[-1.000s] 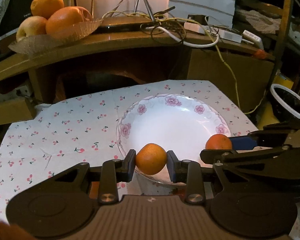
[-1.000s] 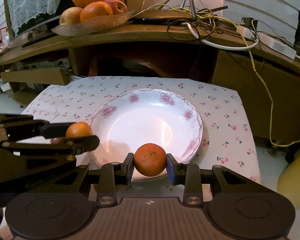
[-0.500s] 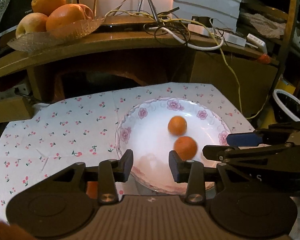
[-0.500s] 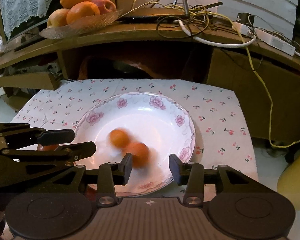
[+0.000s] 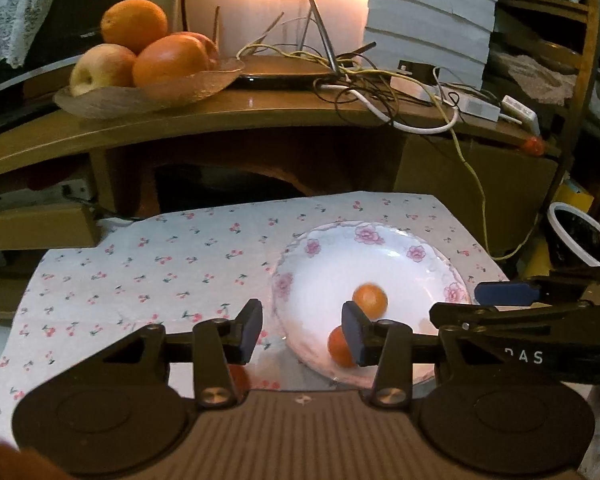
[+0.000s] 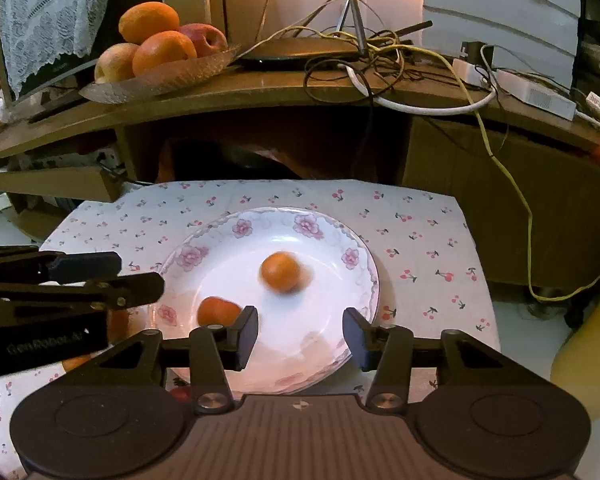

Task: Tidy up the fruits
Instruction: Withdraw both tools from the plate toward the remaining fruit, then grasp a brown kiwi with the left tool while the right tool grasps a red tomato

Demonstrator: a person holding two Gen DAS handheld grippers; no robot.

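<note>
I am holding the left gripper [image 5: 302, 330] and the right gripper [image 6: 300, 334] low in the frame with jaws released and grasping nothing, hanging over the near rim of the plate [image 6: 364, 256]. Both oranges [image 6: 281, 272] are lying inside it at centre, one [image 6: 218, 311] partly hidden behind my right gripper's left finger, the other blurred, so probably rolling. More small fruit [image 6: 118, 326] is showing lower left on the cloth-covered worktop [image 6: 420, 232], behind the left gripper. A fruit bowl [image 5: 148, 94] is sitting upper left on the shelf.

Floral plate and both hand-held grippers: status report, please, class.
Left hand-held gripper open, empty. Right hand-held gripper open, empty. Two oranges on floral plate, one blurred. Nothing blocking.
</note>
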